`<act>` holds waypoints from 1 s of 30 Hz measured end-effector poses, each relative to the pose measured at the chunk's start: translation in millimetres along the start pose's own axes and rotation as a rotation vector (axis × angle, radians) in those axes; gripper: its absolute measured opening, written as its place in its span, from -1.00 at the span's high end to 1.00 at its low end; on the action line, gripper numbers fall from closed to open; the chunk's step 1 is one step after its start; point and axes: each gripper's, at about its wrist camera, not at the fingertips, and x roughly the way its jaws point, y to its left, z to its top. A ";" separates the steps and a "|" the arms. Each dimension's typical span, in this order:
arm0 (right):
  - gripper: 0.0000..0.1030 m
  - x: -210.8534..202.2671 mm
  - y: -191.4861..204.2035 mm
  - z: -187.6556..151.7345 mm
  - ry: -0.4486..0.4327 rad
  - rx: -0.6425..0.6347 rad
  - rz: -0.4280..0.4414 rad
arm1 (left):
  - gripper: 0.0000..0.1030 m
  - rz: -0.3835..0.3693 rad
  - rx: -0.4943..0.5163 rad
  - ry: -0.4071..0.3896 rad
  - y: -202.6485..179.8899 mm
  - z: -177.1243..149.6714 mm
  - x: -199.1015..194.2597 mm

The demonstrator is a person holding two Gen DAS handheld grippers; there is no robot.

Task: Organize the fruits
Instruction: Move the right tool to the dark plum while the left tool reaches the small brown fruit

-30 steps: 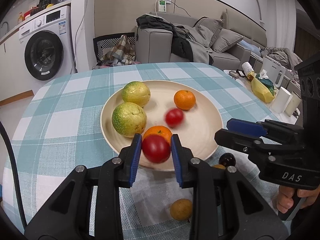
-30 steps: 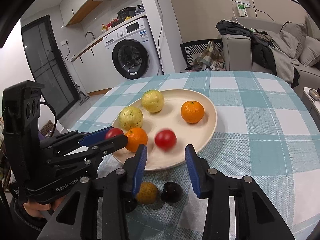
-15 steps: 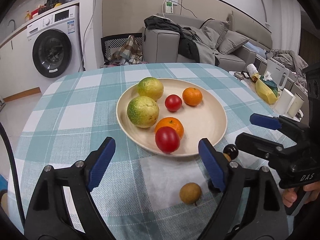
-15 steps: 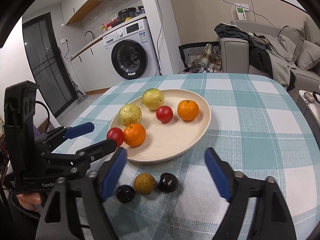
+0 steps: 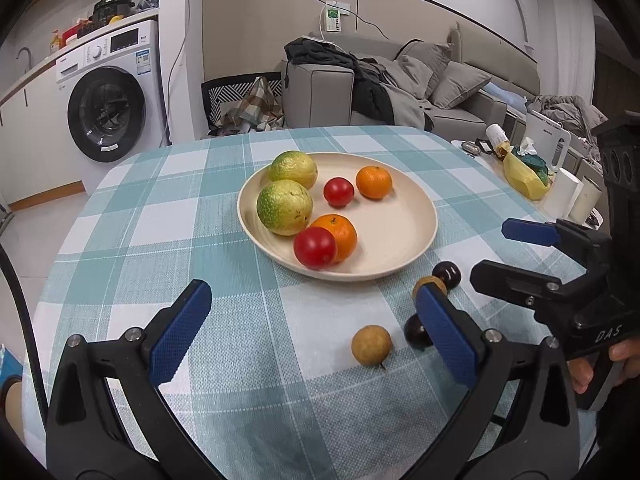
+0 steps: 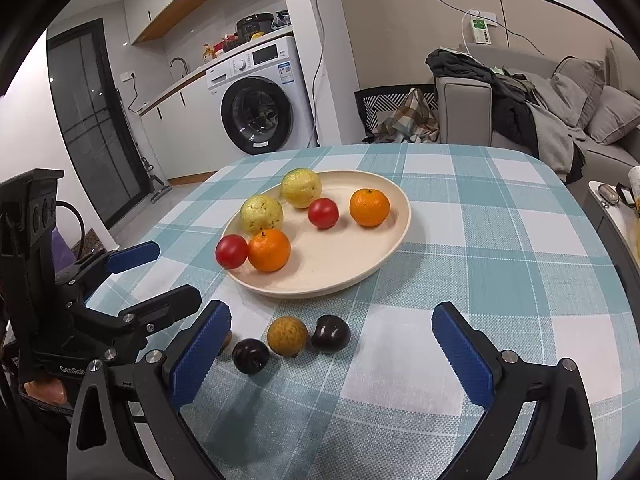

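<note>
Cream plate (image 6: 394, 240) sits mid-tablecloth (image 6: 500, 240), toward the near edge, carrying two green-yellow citrus, two oranges and two tomatoes; one tomato (image 5: 315, 247) rests right at the plate's near rim against an orange (image 5: 338, 236).

Left on the cloth, just off that rim: two brown longan-like fruits (image 6: 287, 336) and two dark plum-like ones (image 6: 331, 333), clustered close, some touching.

Left gripper (image 5: 312, 334) and right gripper (image 6: 330, 354) both hover over the near cloth, jaws opening wide, nothing between the pads.

Handling, as I judge it: small, light, round, apt to roll at a nudge. The brown ones look thin-shelled, the dark ones smooth and slippery. Take each across its widest girth, pads level, gentle squeeze; approach from above so neighbours aren't knocked off the near edge.
</note>
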 end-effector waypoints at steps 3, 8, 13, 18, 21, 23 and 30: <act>-1.00 -0.2 2.7 -3.0 0.015 -0.028 -0.016 | -0.98 0.008 0.001 0.001 -0.9 -1.8 -3.3; -1.00 1.0 0.8 -4.9 0.042 -0.021 -0.006 | -0.98 -0.008 -0.031 0.010 2.6 -8.4 -7.8; -1.00 5.2 4.7 -8.8 0.072 -0.043 -0.022 | -0.98 -0.008 -0.039 0.022 4.5 -12.4 -7.0; -1.00 9.6 7.8 -11.4 0.100 -0.068 -0.027 | -0.98 -0.015 -0.048 0.032 6.0 -13.1 -4.9; -1.00 12.3 7.9 -12.1 0.117 -0.067 -0.024 | -0.98 -0.017 -0.045 0.037 6.2 -13.1 -4.6; -1.00 13.4 7.6 -12.3 0.122 -0.069 -0.032 | -0.98 -0.020 -0.046 0.042 6.8 -12.7 -3.5; -1.00 16.5 -2.1 -12.8 0.148 -0.053 -0.086 | -0.98 -0.020 0.010 0.072 1.9 -15.5 -0.8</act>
